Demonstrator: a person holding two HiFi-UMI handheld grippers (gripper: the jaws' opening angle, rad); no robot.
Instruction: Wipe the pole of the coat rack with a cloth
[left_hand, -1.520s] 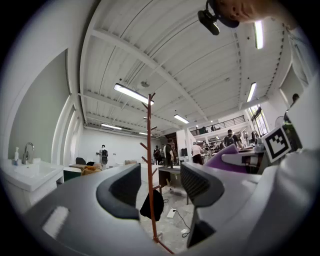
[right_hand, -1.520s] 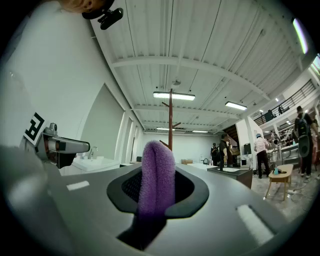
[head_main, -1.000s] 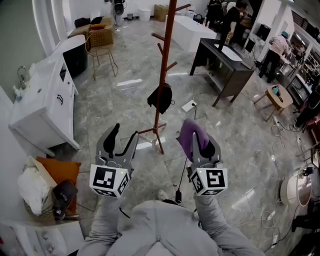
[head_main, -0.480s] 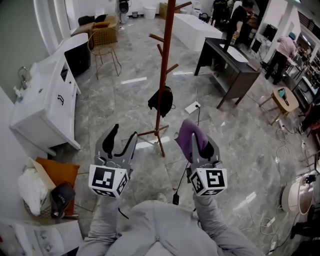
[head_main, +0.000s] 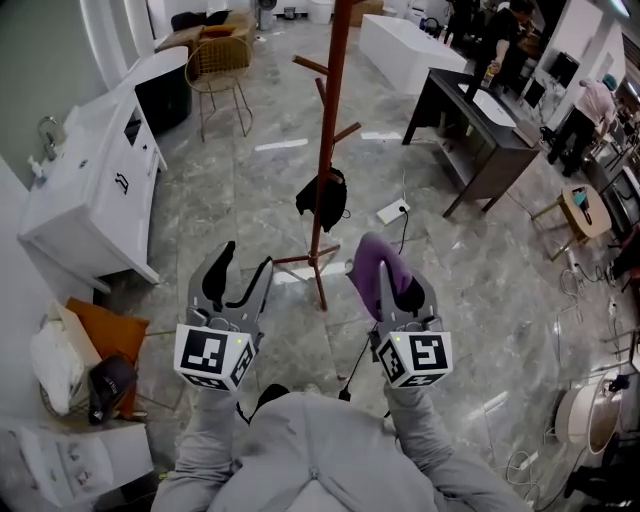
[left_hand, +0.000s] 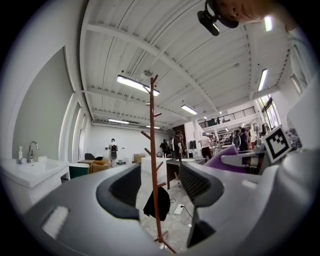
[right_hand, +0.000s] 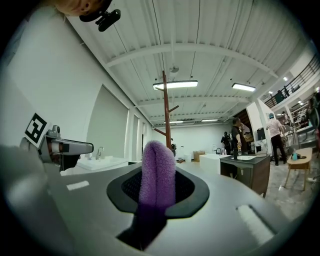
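A tall reddish-brown coat rack (head_main: 328, 150) with short pegs stands on the grey floor ahead of me, a black bag (head_main: 322, 196) hanging low on its pole. My right gripper (head_main: 392, 278) is shut on a folded purple cloth (head_main: 368, 268), which sticks up between the jaws in the right gripper view (right_hand: 157, 172). My left gripper (head_main: 238, 274) is open and holds nothing; in the left gripper view the coat rack pole (left_hand: 156, 180) shows in the gap between its jaws. Both grippers hang short of the rack, apart from it.
A white sink cabinet (head_main: 95, 180) stands at the left, a wicker chair (head_main: 215, 70) behind it. A dark desk (head_main: 485, 135) and people are at the back right. A power strip (head_main: 392, 211) and cables lie on the floor. An orange cushion and bags (head_main: 90, 350) sit lower left.
The view has drawn slightly closer to the coat rack. Both grippers keep their pose; the right still holds the cloth.
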